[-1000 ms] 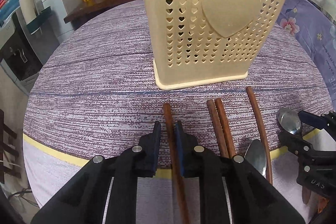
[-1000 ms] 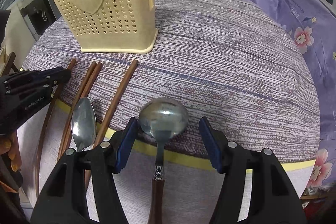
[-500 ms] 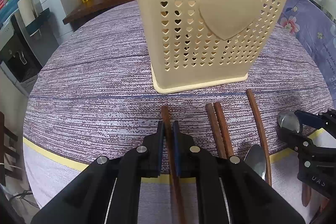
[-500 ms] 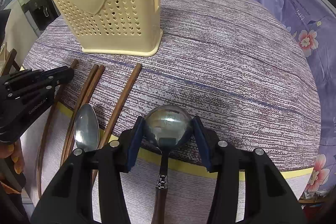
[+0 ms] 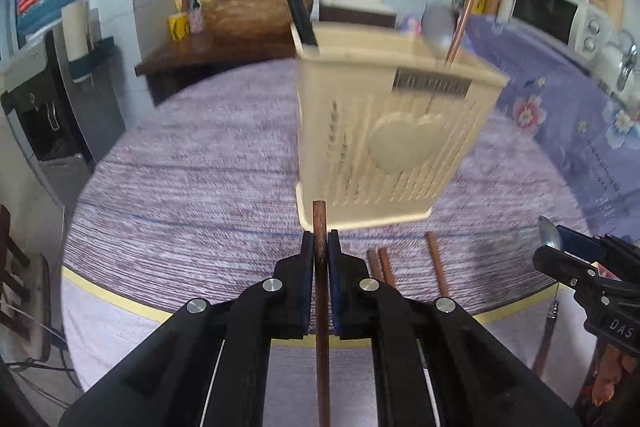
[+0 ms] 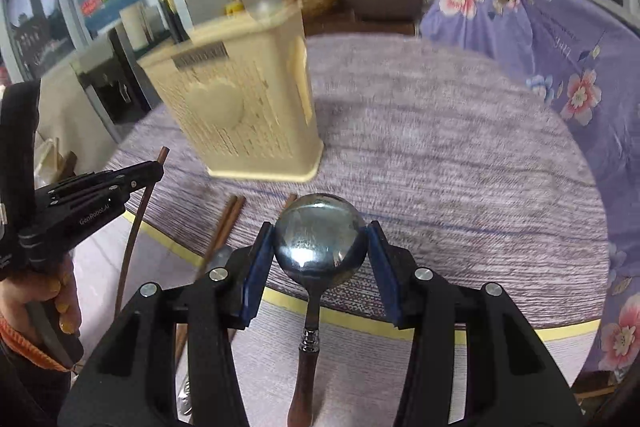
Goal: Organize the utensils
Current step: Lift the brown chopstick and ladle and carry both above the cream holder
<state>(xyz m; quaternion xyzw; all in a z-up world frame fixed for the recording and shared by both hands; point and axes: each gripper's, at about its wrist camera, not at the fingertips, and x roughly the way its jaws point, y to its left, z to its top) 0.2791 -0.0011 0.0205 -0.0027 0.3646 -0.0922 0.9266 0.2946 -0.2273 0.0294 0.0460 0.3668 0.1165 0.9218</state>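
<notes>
My left gripper [image 5: 320, 247] is shut on a brown wooden chopstick [image 5: 321, 307] and holds it above the round table. My right gripper [image 6: 320, 247] is shut on the bowl of a steel spoon [image 6: 319, 239] with a wooden handle, lifted off the table. The cream heart-pattern utensil holder [image 5: 396, 147] stands upright ahead, also in the right wrist view [image 6: 240, 115]. It holds dark utensils, a spoon and a chopstick. Three chopsticks [image 5: 436, 263] lie on the table in front of it.
The table has a purple striped cloth [image 5: 200, 187] with a yellow edge band. A second spoon [image 6: 218, 259] lies by the chopsticks, mostly hidden. A water dispenser [image 5: 44, 87] stands to the left, a floral-covered counter with a microwave [image 5: 552, 15] to the right.
Both grippers have risen off the table. The left lifted the chopstick. The right closed fully on the spoon bowl and lifted it. The view is blurred by motion.
</notes>
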